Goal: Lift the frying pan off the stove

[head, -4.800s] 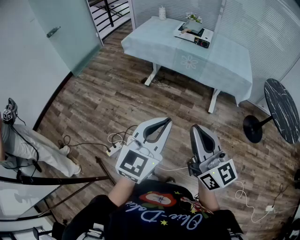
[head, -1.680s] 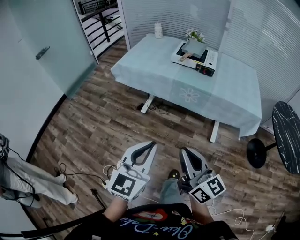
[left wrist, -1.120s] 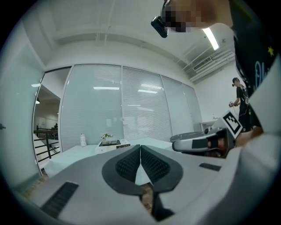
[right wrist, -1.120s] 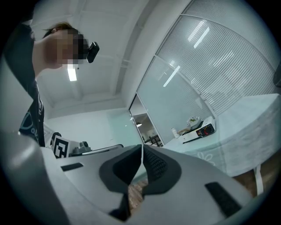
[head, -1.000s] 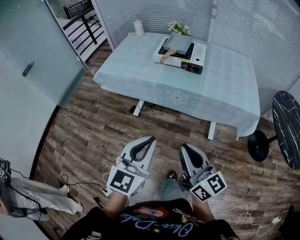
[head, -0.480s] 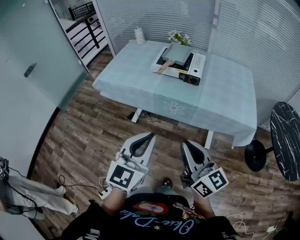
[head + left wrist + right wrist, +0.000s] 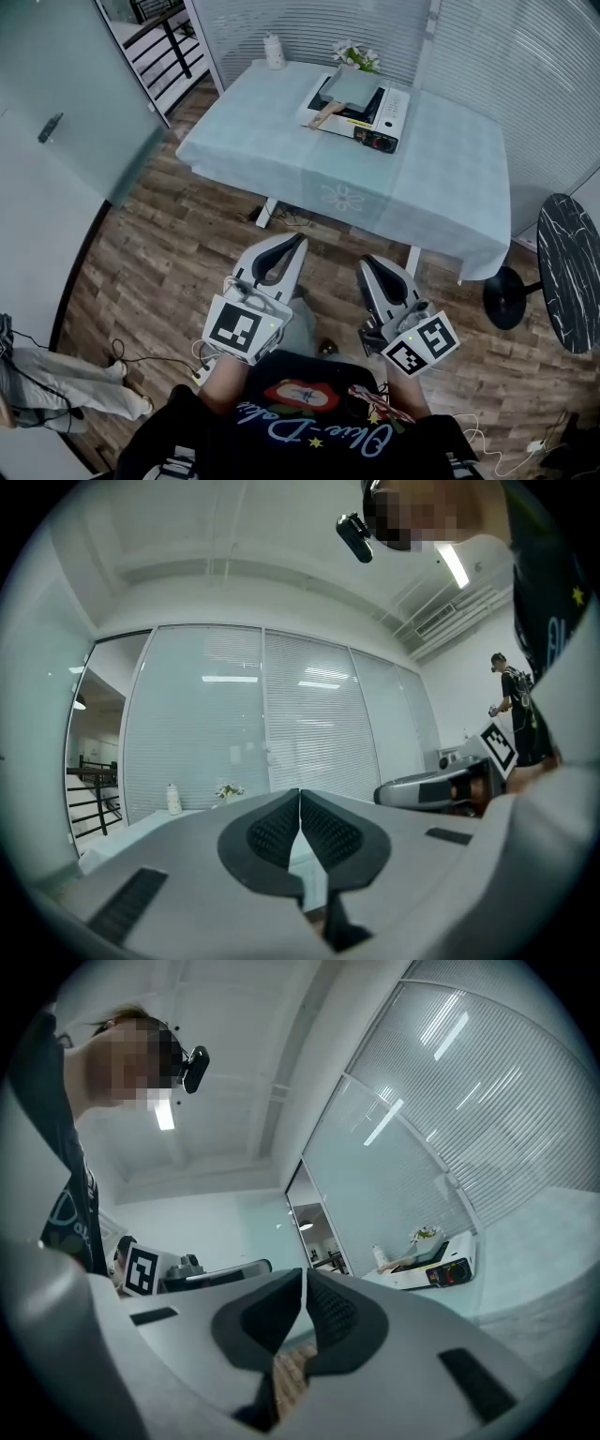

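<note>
The frying pan (image 7: 352, 86), grey and square with a wooden handle (image 7: 324, 113), sits on the white portable stove (image 7: 380, 111) on the far side of the blue-clothed table (image 7: 441, 178). Both grippers hang over the wood floor, well short of the table. My left gripper (image 7: 298, 240) is shut with nothing between its pads. My right gripper (image 7: 367, 265) is shut and empty too. In the left gripper view the jaws (image 7: 300, 795) meet in a thin line. In the right gripper view the jaws (image 7: 304, 1275) touch, and the stove (image 7: 446, 1266) with the pan (image 7: 424, 1253) shows far off.
A white bottle (image 7: 274, 51) and a small flower pot (image 7: 360, 56) stand at the table's far edge. A black round side table (image 7: 565, 270) is at the right. A glass door (image 7: 75, 103) is at the left. Cables (image 7: 141, 358) and another person's legs (image 7: 52, 386) are at the lower left.
The table and stove have come nearer and lower in the head view. Both grippers have moved forward and slightly up together, still shut.
</note>
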